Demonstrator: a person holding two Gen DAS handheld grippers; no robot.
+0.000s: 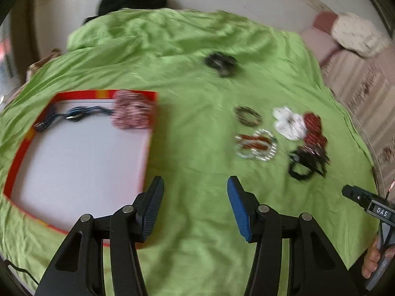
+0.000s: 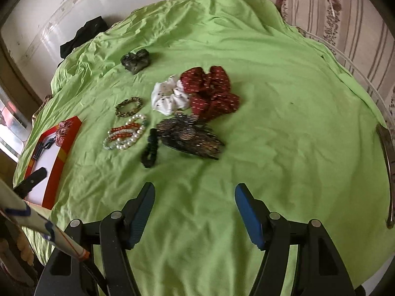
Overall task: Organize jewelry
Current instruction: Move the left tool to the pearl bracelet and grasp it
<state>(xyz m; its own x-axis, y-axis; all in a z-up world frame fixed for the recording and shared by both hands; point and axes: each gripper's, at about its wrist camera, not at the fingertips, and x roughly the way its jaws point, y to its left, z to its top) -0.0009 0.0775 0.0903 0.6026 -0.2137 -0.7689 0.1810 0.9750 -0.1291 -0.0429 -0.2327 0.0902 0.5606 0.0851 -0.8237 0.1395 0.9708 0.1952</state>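
A red-rimmed white tray [image 1: 81,162] lies on the green cloth, holding a dark blue necklace [image 1: 74,116] and a red-and-white scrunchie [image 1: 132,109]. To its right lie a dark beaded bracelet [image 1: 248,116], pearl and orange bracelets [image 1: 256,144], a white scrunchie [image 1: 288,123], a dark red scrunchie [image 1: 314,129] and black hair pieces [image 1: 307,161]. My left gripper [image 1: 195,204] hangs open over bare cloth beside the tray, nothing between its fingers. My right gripper [image 2: 195,212] is open and empty, short of the black hair tie [image 2: 150,148] and the beaded hair clip [image 2: 190,137]. The tray [image 2: 53,175] shows at the left.
A dark scrunchie [image 1: 221,63] lies apart toward the back; it is the dark scrunchie [image 2: 135,60] in the right wrist view. A black cloth [image 1: 133,1] lies at the far edge. A striped sofa [image 2: 345,19] stands beyond the round table's rim [image 2: 387,153].
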